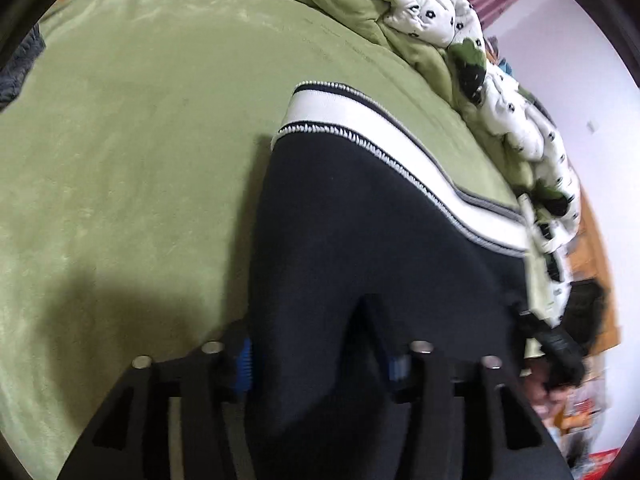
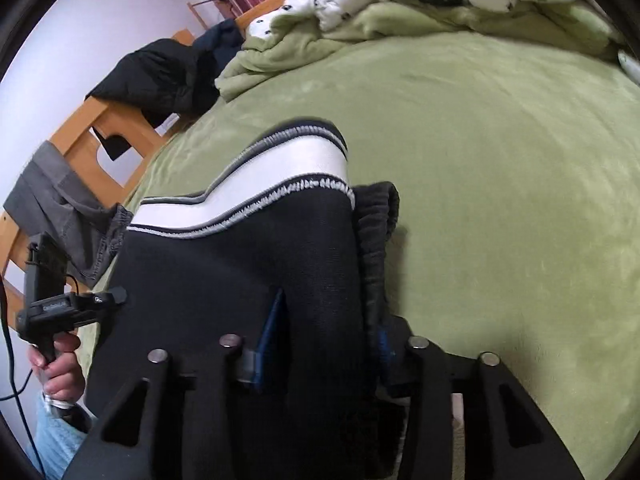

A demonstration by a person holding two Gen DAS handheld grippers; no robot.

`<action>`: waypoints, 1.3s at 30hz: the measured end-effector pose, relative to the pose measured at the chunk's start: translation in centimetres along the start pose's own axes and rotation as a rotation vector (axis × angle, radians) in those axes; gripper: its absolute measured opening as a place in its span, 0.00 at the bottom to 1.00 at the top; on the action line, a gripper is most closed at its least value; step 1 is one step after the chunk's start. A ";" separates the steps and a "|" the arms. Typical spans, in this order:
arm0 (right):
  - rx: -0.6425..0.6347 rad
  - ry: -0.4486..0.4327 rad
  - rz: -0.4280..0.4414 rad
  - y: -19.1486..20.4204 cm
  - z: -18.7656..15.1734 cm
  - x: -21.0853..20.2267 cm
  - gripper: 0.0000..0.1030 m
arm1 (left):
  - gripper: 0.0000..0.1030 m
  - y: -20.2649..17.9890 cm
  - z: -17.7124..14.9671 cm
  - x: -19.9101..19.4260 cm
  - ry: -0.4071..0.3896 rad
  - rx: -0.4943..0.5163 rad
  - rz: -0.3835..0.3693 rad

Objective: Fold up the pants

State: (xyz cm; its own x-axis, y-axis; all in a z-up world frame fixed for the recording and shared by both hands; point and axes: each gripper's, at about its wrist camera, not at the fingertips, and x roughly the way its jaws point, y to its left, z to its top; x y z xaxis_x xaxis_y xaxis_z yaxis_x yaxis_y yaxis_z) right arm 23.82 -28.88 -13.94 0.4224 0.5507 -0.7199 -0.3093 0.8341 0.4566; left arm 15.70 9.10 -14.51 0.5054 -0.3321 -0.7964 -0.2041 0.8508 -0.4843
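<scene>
Black cloth bunched between the left tongs (image 1: 320, 354) fills the near edge of the left wrist view, and both sets of tongs are clamped on the pants (image 1: 360, 240), each pinching a thick fold of the dark fabric. I judge the person is holding one end up with both hands so the rest can be carried over and laid down evenly; two grips spread across the width would keep the fold line straight.

Beneath it all is the bed (image 1: 140, 140), covered in a plain green fleece sheet that gives a broad flat surface to fold on. Along its far side a rumpled quilt (image 1: 432, 24), white with small dark flowers and green backing, is pushed out of the way. A wooden bed frame (image 2: 88, 136) has a black garment (image 2: 160, 76) and a grey one (image 2: 60, 208) draped over it.

The pants lie on the sheet ahead of the tongs, their near end lifted. They are black knit, with a wide white band edged in grey and white stitching across the far end, and a ribbed dark cuff or waistband (image 2: 376, 220) peeks out beside the right tongs (image 2: 320, 352). From the right wrist view, the left hand (image 2: 56, 364) grips its handle at the pants' other edge.
</scene>
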 end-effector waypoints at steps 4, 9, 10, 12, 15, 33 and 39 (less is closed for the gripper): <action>-0.086 -0.084 -0.162 2.5 -0.2 -2.9 0.42 | 0.48 -1.4 0.3 -3.2 -0.085 0.086 0.043; -0.224 -0.152 -0.247 5.8 1.9 -3.3 0.43 | 0.55 -2.9 1.4 -5.9 -0.200 0.139 -0.003; -0.232 -0.126 -0.266 6.0 2.6 -2.1 0.43 | 0.55 -3.3 1.6 -5.8 -0.199 0.138 -0.009; -0.223 -0.061 -0.302 5.2 4.0 0.6 0.33 | 0.55 -3.4 1.9 -5.4 -0.188 0.127 -0.010; -0.177 -0.132 -0.198 4.8 4.0 -0.8 0.12 | 0.55 -3.4 1.8 -5.6 -0.209 0.134 -0.003; -0.188 -0.191 -0.214 7.4 6.9 0.5 0.39 | 0.56 -8.2 5.7 -0.5 -0.263 0.262 0.074; -0.179 -0.163 -0.245 5.4 6.1 4.0 0.36 | 0.63 -7.6 4.5 4.2 -0.210 0.299 0.196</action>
State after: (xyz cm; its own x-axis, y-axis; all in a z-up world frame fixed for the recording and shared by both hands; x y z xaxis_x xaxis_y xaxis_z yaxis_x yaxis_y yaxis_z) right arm 29.03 -22.01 -11.22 0.6287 0.3442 -0.6973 -0.3205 0.9317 0.1709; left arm 23.19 3.05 -12.57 0.6475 -0.0881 -0.7569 -0.0768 0.9807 -0.1798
